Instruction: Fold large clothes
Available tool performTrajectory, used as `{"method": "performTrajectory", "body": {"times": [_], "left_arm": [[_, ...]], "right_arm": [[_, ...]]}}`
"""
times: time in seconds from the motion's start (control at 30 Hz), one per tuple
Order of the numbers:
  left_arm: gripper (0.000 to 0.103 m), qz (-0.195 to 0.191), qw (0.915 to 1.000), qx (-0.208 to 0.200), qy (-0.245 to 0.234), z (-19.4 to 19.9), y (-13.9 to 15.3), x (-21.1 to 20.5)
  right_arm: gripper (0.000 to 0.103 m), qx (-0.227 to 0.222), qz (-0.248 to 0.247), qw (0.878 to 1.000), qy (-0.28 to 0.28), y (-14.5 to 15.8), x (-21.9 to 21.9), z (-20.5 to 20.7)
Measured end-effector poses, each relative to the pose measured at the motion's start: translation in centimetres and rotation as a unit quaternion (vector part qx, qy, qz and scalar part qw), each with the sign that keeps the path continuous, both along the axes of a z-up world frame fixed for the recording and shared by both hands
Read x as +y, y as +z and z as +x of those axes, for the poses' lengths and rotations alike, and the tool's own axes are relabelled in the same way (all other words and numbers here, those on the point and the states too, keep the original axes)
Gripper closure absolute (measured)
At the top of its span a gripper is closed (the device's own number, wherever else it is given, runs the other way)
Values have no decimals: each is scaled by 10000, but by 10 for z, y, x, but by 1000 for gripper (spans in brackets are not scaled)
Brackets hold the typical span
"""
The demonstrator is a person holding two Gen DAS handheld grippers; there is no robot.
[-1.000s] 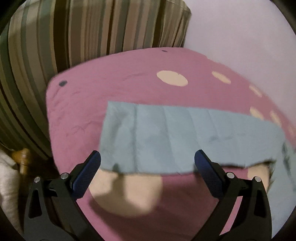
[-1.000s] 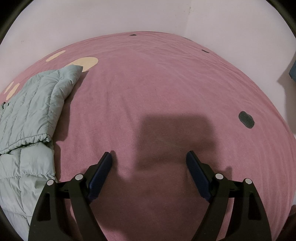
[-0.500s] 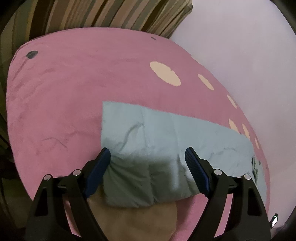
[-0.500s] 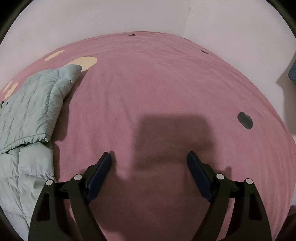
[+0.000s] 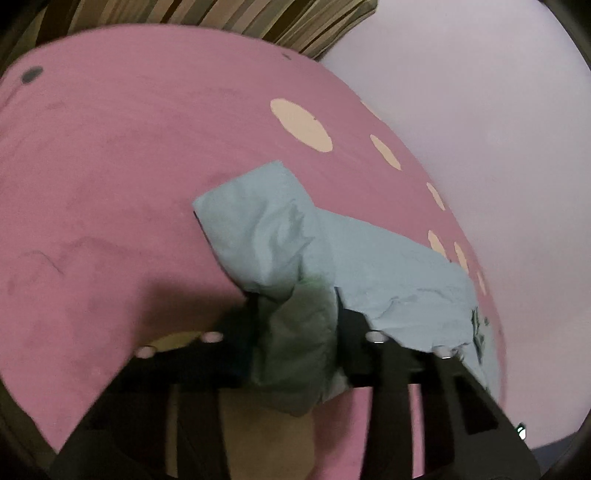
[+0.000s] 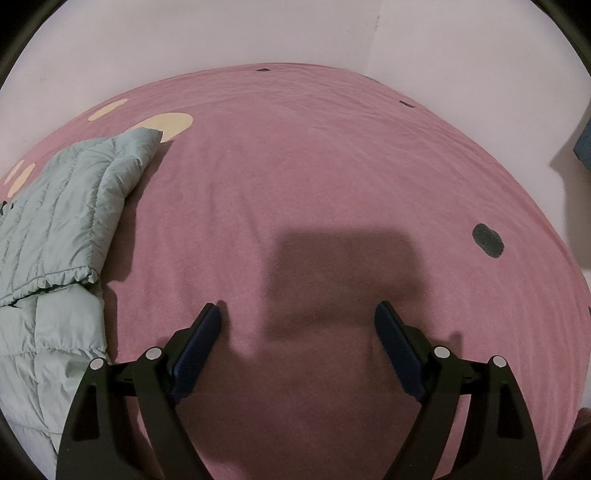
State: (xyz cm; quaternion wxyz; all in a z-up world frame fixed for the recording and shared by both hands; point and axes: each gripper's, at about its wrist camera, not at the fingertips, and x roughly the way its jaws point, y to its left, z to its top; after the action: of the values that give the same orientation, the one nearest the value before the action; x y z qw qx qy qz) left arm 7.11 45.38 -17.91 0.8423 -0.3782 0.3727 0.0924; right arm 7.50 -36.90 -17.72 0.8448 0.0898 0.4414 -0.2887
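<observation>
A pale green quilted jacket (image 5: 388,266) lies on the pink blanket (image 5: 110,166) in the left wrist view. Its near end is bunched up and lifted. My left gripper (image 5: 297,310) is closing, and the jacket's end is pinched between its jaws, with folds spilling above and below the fingers. In the right wrist view the same jacket (image 6: 62,221) lies folded at the left edge. My right gripper (image 6: 297,314) stands open just above the bare blanket (image 6: 332,166), to the right of the jacket, with nothing between its fingers.
The blanket carries cream dots (image 5: 301,123) and small dark spots (image 6: 487,240). Striped fabric (image 5: 221,14) rises behind it. A pale wall (image 5: 480,110) borders the bed on the far side. A blue object (image 6: 583,147) shows at the right edge.
My left gripper has come down onto the jacket's near end and closed on it, and the fabric has bunched up and lifted. The right gripper has not moved.
</observation>
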Motion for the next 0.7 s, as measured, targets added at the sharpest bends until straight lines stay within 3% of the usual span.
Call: {"method": "performTrajectory", "body": {"times": [0.13, 0.37, 0.57, 0.7], "left_arm": [[87, 319, 9995, 37, 18, 6, 9, -13], [89, 479, 9975, -443, -284, 30, 49, -67], [89, 480, 9888, -927, -1063, 74, 94, -153], [89, 488, 9757, -1092, -1837, 115, 115, -235]], "right_arm": [[19, 3, 3, 10000, 6, 0, -1, 0], [18, -21, 27, 10000, 1, 0, 0, 0], [18, -45, 66, 10000, -6, 0, -1, 0], [18, -76, 117, 9999, -16, -1, -1, 0]]}}
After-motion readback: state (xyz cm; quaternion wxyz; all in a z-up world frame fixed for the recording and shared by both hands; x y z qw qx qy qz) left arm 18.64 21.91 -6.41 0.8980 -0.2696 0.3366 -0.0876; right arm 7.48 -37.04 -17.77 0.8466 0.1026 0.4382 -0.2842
